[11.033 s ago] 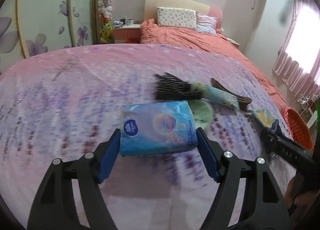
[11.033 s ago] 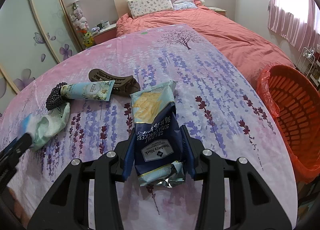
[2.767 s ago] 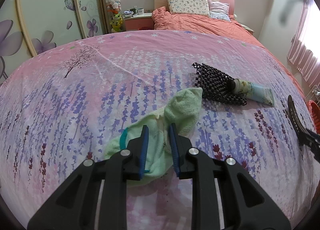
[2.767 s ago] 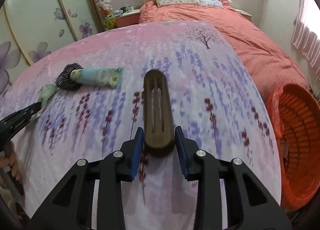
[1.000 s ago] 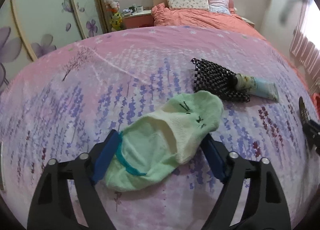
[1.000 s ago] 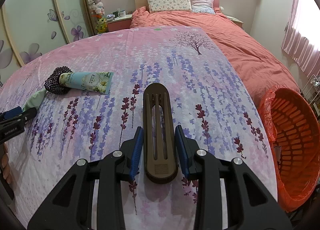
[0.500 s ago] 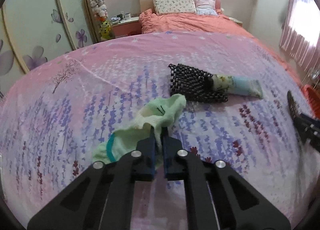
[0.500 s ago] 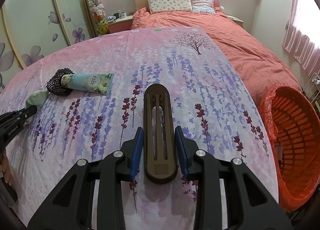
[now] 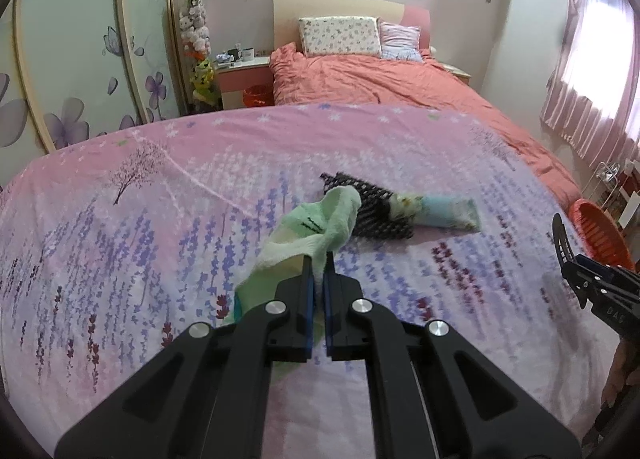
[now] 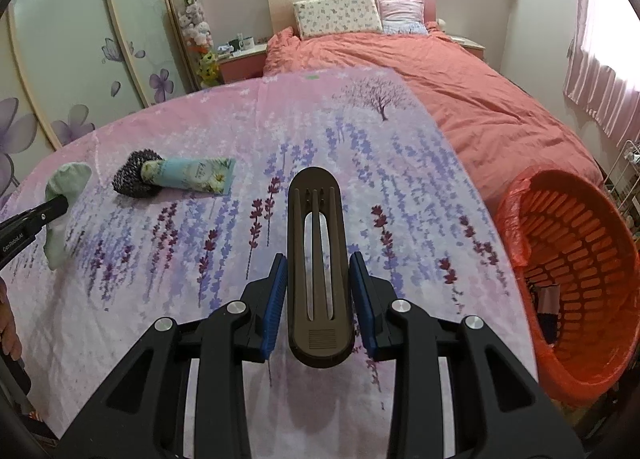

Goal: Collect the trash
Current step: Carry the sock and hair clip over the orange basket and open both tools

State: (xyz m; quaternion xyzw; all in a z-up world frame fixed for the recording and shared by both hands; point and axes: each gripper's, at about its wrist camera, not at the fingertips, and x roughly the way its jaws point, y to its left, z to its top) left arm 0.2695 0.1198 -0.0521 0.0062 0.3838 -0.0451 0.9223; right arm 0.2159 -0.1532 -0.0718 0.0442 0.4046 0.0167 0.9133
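The green sock (image 9: 320, 227), soft and light, droops from the pinching left gripper (image 9: 317, 275), while the right gripper (image 10: 319, 299) clamps a stiff brown clip (image 10: 318, 267), basket (image 10: 576, 259) at three o'clock.

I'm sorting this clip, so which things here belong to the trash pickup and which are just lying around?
Job:
- pale green sock, pinched in left gripper
- dark brown slotted plastic clip, in right gripper
- orange plastic basket

Lying about:
- black mesh pouch
- light blue floral tube
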